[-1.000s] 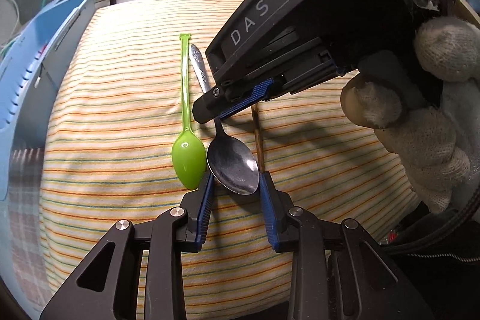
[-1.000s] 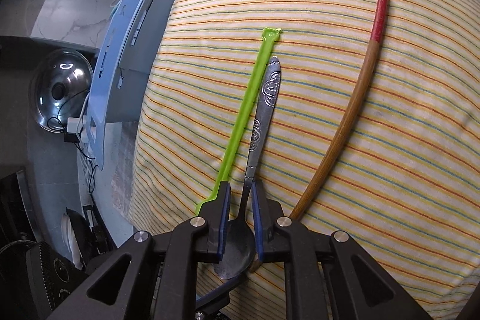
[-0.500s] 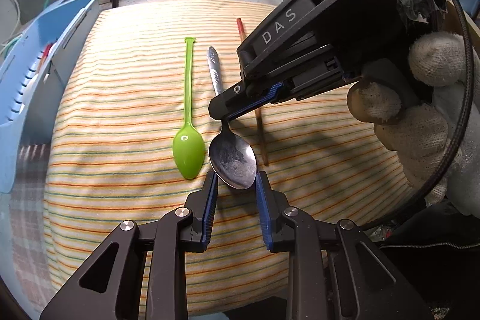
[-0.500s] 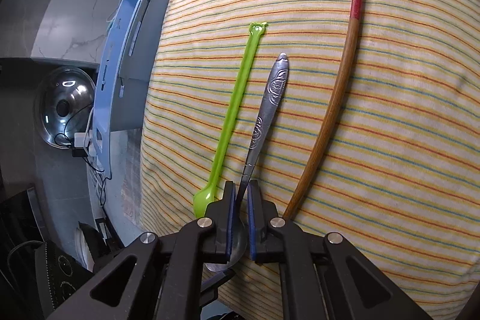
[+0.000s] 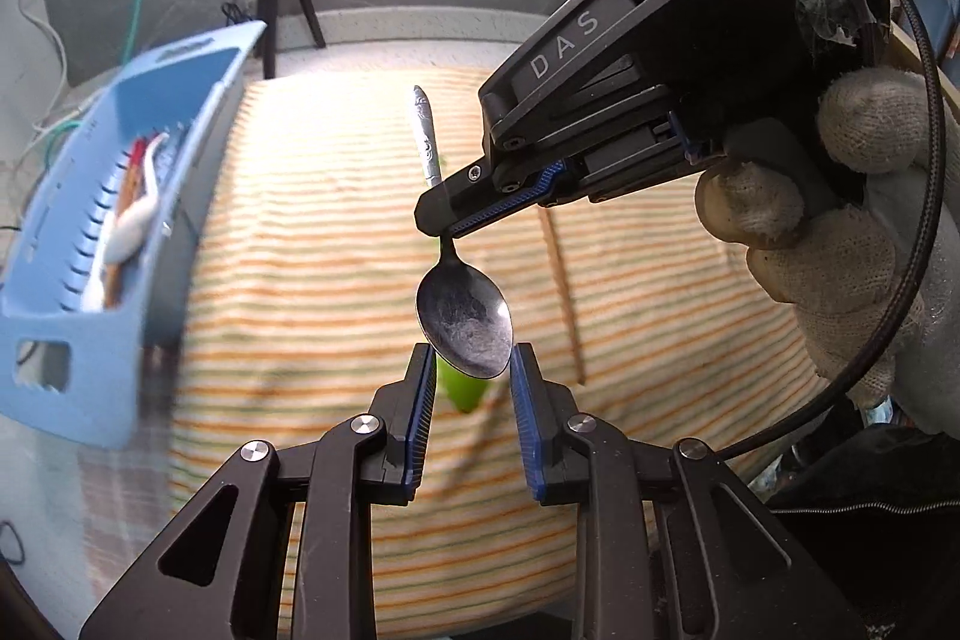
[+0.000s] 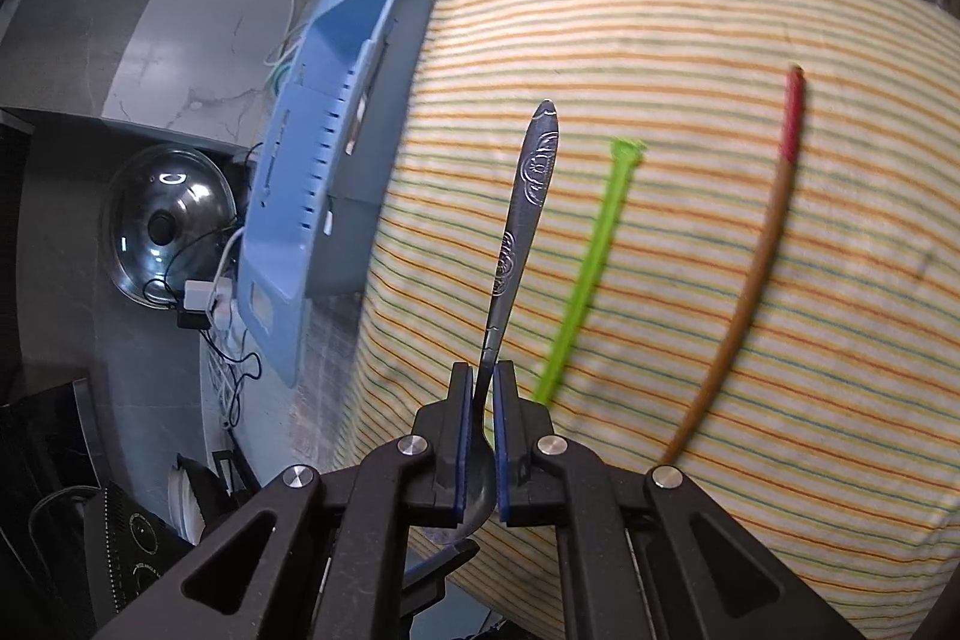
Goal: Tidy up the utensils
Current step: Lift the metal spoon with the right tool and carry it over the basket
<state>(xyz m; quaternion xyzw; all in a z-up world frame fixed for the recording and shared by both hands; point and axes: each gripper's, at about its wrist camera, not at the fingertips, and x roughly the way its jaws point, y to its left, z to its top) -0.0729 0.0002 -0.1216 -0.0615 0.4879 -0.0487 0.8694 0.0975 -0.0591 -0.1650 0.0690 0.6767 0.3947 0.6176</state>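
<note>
A striped cloth (image 6: 690, 250) covers the work surface, with grey floor and cables beyond its edge. The right gripper (image 6: 478, 436) is clamped on the neck of the metal spoon (image 6: 522, 214), holding it off the cloth with its engraved handle pointing away and its bowl hanging behind the fingers (image 6: 459, 436). In the left wrist view the bowl (image 5: 465, 325) sits between the blue pads of the left gripper (image 5: 468, 418), whose jaws stand apart and do not press on it. On the cloth just right of the held spoon lies the green spoon (image 6: 591, 262), and farther right the chopstick (image 6: 756, 268) with a red end. The blue basket (image 5: 102, 232) stands at the cloth's left edge, with a white spoon (image 5: 129, 232) inside. A steel lid (image 6: 165, 226) lies on the floor past it.
</note>
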